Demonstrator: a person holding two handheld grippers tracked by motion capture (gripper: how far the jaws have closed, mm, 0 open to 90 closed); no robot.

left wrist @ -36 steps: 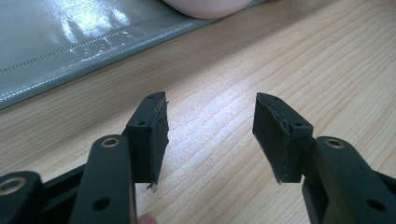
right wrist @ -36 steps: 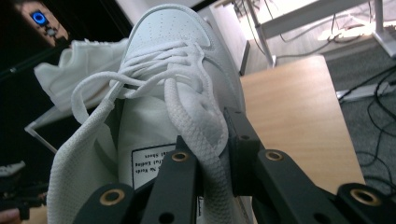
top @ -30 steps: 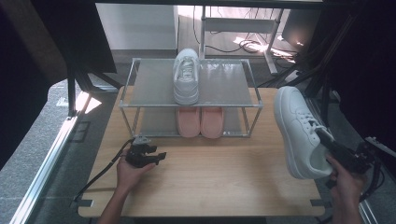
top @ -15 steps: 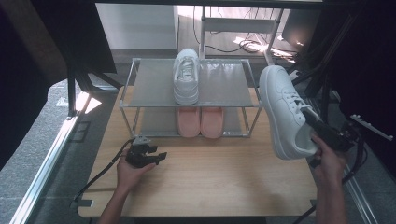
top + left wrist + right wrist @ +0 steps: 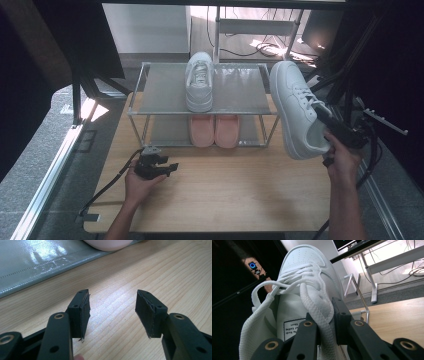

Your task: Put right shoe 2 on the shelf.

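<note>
White sneaker (image 5: 298, 107) hanging tilted beside rack (image 5: 150, 95), right gripper (image 5: 324, 322) fingers clamping tongue and lace; tongue label unreadable. Second sneaker (image 5: 199, 81), pink slippers (image 5: 214, 130) occupying rack. Left gripper (image 5: 112, 312) fingers gaping over counter (image 5: 240, 195).

1 shoe (image 5: 199, 82) on the rack (image 5: 160, 89), 2 slippers (image 5: 215, 131) beneath, another shoe (image 5: 296, 107) held right of it.

Lab (camera rig frame (image 5: 345, 85), cables (image 5: 265, 47))
</note>
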